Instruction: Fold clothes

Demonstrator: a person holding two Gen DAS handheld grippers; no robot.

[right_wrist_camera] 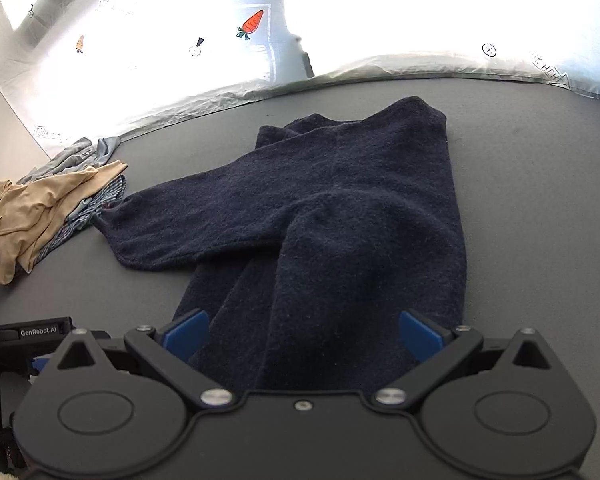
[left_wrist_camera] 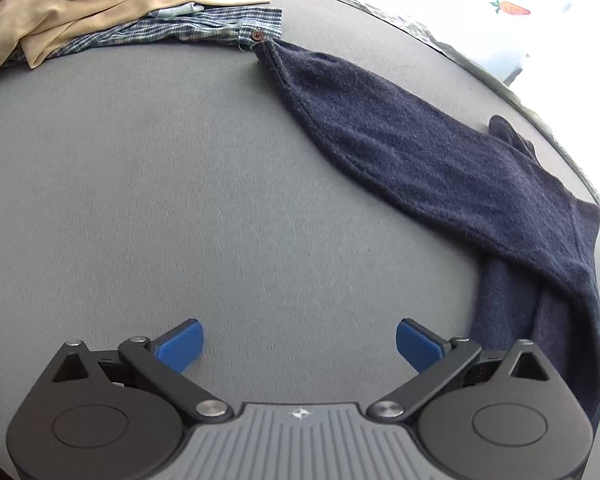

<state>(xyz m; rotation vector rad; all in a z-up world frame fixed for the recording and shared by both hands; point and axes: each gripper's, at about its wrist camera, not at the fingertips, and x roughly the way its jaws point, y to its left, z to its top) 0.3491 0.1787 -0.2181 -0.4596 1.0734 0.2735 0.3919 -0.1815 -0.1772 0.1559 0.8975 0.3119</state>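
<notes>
Left wrist view: my left gripper stands wide open over bare grey table, holding nothing. My right gripper likewise gapes empty above the navy sweater, one sleeve reaching toward the heaped clothes beyond.

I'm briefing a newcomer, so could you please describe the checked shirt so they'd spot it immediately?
Start at the grey felt table and find the clothes heap at its far edge. Under the crumpled tan garment lies the blue-green plaid woven shirt, the only patterned piece, a brown button at its corner.
</notes>
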